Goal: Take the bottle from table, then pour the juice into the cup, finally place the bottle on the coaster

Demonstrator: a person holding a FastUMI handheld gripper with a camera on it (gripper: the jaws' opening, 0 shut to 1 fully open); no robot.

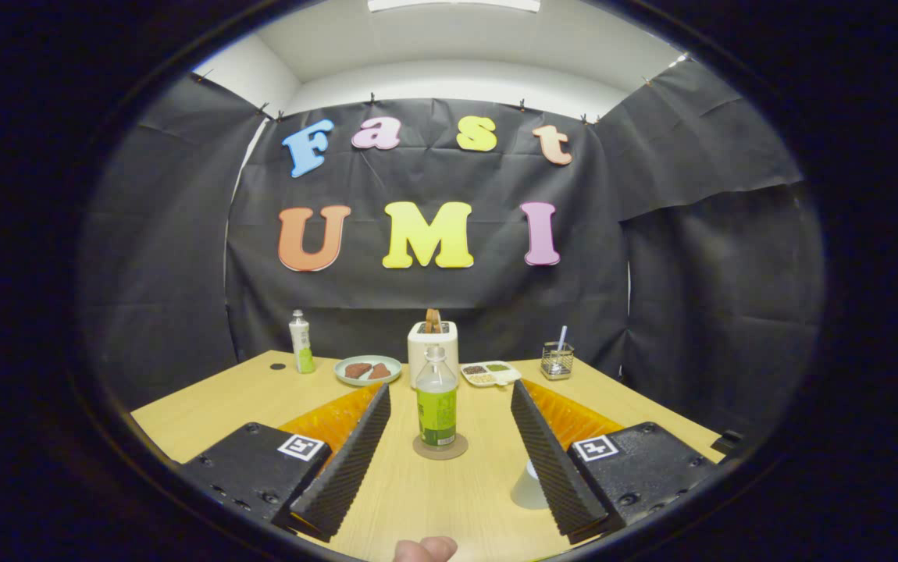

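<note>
A clear bottle (436, 400) with a green label stands upright on a round brown coaster (440, 448) on the wooden table (222, 406). It holds a little juice at most; its top part looks clear. My gripper (449, 394) is open, and the bottle stands between the two fingers near their tips, touching neither. A pale translucent cup (528, 487) sits on the table close to the right finger (550, 453), which partly hides it.
Along the table's far edge stand a second green-label bottle (301, 342), a plate of food (368, 369), a white toaster (432, 349), a divided snack tray (489, 372) and a wire holder (557, 360). A person's fingertip (424, 549) shows below the fingers.
</note>
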